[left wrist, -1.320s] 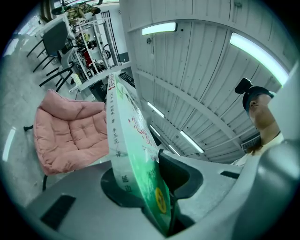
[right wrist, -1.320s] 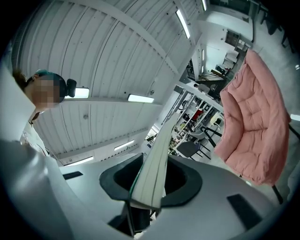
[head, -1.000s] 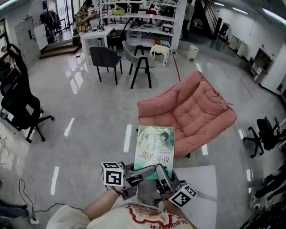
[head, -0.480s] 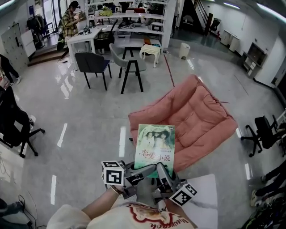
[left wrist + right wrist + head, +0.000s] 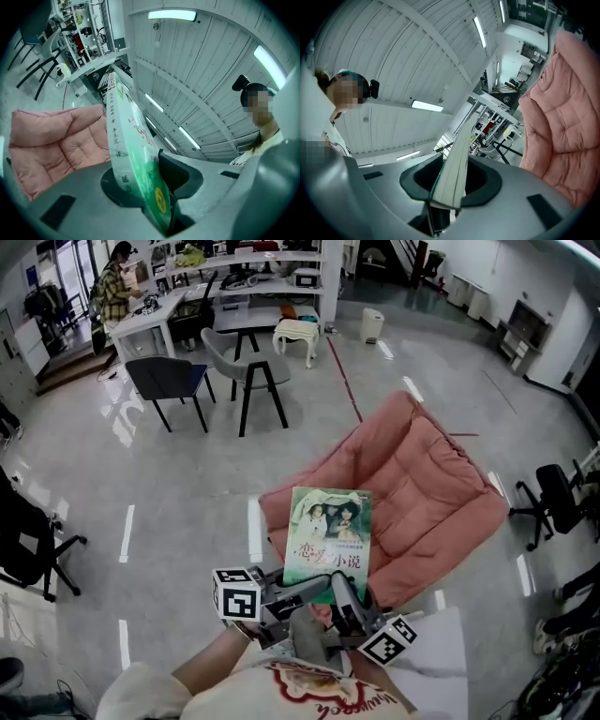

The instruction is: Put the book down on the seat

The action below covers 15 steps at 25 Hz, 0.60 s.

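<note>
You held the book (image 5: 328, 531) cover-up, left claw (image 5: 302, 585) and right claw (image 5: 339, 589) each clamped on its near edge, two grips to keep it level. It hung above the pink seat's (image 5: 427, 479) front corner, not yet down on the cushion.

- seat (image 5: 427, 474): salmon pink, quilted in squares.
- book (image 5: 328, 531), over seat's near edge: green cover, pale figure picture.
- floor (image 5: 187, 484) around seat: glossy grey, white dashes.
- marker cubes (image 5: 236, 593), nearer than seat: white, black square patterns.
</note>
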Available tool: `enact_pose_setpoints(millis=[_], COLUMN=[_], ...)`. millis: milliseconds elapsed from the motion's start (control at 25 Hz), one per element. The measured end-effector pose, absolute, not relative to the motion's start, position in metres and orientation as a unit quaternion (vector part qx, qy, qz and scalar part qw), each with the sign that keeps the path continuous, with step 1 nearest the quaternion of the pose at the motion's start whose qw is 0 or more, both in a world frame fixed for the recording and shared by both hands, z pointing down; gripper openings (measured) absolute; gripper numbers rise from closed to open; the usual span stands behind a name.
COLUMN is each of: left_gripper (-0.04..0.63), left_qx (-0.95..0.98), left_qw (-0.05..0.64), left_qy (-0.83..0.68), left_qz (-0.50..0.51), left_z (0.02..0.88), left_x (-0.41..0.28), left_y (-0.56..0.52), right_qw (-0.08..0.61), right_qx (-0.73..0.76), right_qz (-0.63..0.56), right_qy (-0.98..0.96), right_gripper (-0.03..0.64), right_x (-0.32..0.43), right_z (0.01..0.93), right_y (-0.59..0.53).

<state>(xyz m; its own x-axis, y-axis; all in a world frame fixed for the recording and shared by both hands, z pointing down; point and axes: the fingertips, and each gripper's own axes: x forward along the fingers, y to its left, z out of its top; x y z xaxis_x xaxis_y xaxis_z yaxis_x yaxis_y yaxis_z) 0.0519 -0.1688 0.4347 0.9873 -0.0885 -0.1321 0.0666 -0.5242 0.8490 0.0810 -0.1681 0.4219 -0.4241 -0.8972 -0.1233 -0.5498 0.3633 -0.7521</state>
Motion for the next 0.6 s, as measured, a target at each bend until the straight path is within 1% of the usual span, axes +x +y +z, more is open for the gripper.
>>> enact_pose_setpoints(millis=[160,400,600], left_gripper=[0.101,0.101,0.101], left_qx=[0.866,0.862,0.853], left_qw=[0.494,0.502,0.517], left_qy=[0.004,0.015,0.014], left_qz=[-0.074,-0.067,-0.064], left_z=[0.441,0.458,0.468], left_x=[0.062,0.065,0.082], left_y=[-0.195,-0.200,-0.205], right_qw=[0.272,0.272,0.264], right_qx=[-0.476,-0.491,-0.497], right_qz=[-0.321,-0.324,-0.341], right_qy=[0.773,0.761,0.753], right_gripper=[0.103,0.102,0.102], right_x=[0.092,0.095,0.111], right_z=[0.428,0.445,0.455], right_y=[-0.193,-0.199,-0.203])
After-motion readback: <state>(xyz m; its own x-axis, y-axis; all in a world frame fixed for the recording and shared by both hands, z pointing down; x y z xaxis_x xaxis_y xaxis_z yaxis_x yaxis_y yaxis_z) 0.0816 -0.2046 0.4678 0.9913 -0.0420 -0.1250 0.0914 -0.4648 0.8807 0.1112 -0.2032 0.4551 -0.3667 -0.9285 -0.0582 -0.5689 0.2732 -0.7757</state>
